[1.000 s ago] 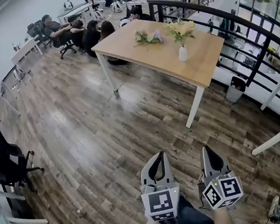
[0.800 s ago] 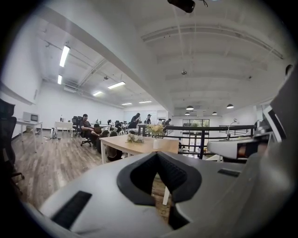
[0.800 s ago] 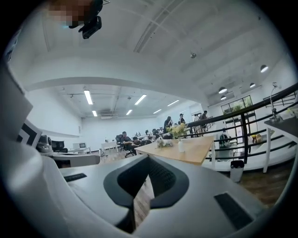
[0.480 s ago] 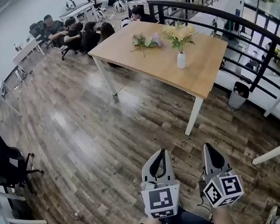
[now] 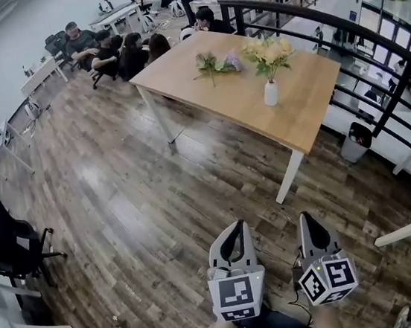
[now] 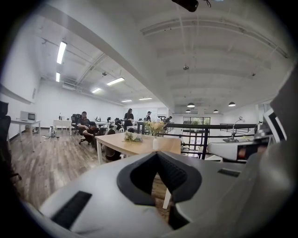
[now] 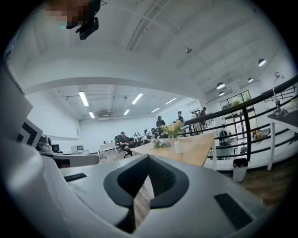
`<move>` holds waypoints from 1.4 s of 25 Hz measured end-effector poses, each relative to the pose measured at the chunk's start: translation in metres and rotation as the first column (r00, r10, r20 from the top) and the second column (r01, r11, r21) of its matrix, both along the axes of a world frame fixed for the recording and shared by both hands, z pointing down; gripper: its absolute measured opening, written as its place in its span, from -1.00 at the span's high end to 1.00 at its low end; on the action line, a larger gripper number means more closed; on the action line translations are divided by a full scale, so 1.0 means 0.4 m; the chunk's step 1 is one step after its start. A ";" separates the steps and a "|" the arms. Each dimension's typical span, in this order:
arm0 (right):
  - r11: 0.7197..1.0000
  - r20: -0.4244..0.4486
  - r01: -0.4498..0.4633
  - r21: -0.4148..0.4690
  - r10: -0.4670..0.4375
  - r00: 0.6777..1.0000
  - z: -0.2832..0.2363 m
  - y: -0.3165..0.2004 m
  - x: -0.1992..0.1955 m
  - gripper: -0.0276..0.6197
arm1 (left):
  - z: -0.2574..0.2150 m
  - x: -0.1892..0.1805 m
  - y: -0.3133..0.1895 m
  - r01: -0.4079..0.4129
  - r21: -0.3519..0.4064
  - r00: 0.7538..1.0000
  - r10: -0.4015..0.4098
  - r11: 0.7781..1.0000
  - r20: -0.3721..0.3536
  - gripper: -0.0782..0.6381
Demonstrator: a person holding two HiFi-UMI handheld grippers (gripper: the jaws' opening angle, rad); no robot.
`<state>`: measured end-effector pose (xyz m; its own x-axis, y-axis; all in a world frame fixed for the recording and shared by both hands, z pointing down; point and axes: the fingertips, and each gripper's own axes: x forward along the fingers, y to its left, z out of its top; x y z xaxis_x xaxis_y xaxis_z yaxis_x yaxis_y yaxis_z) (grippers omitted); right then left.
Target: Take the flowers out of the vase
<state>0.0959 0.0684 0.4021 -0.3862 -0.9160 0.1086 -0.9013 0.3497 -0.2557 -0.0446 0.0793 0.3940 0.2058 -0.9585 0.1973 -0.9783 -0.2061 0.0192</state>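
A small white vase (image 5: pixel 271 93) with yellow flowers (image 5: pixel 269 51) stands upright on a wooden table (image 5: pixel 194 78) far ahead of me. A second bunch of flowers (image 5: pixel 215 64) lies flat on the tabletop to its left. My left gripper (image 5: pixel 235 227) and right gripper (image 5: pixel 303 218) are side by side low in the head view, over the wooden floor and well short of the table. Both are shut with nothing held. The left gripper view has the vase (image 6: pixel 155 143) small above the gripper (image 6: pixel 157 153); the right gripper view has the vase (image 7: pixel 178 147) above the gripper (image 7: pixel 148 156).
A black railing (image 5: pixel 339 37) runs behind and to the right of the table, with a bin (image 5: pixel 354 141) at its foot. Several people (image 5: pixel 111 48) sit at desks beyond the table. A black office chair (image 5: pixel 9 241) stands at the left. A white desk leg (image 5: pixel 409 226) is at right.
The table and vase have come slightly nearer and lower in the head view. Both grippers keep their place in the view, still shut.
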 end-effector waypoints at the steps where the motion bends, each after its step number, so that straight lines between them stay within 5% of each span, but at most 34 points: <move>1: 1.000 0.000 -0.003 0.001 0.003 1.000 0.001 -0.014 -0.003 0.92 | 0.000 -0.003 -0.017 -0.003 0.001 1.000 0.003 1.000 -0.002 0.67; 23: 0.997 -0.051 -0.075 0.005 0.075 0.996 -0.034 -0.426 -0.116 0.92 | -0.004 -0.104 -0.464 -0.094 -0.004 0.995 0.094 0.996 -0.046 0.67; 35: 0.996 -0.081 -0.084 -0.023 0.082 0.993 -0.007 -0.526 -0.139 0.92 | 0.021 -0.121 -0.576 -0.118 -0.024 0.992 0.117 0.993 -0.050 0.67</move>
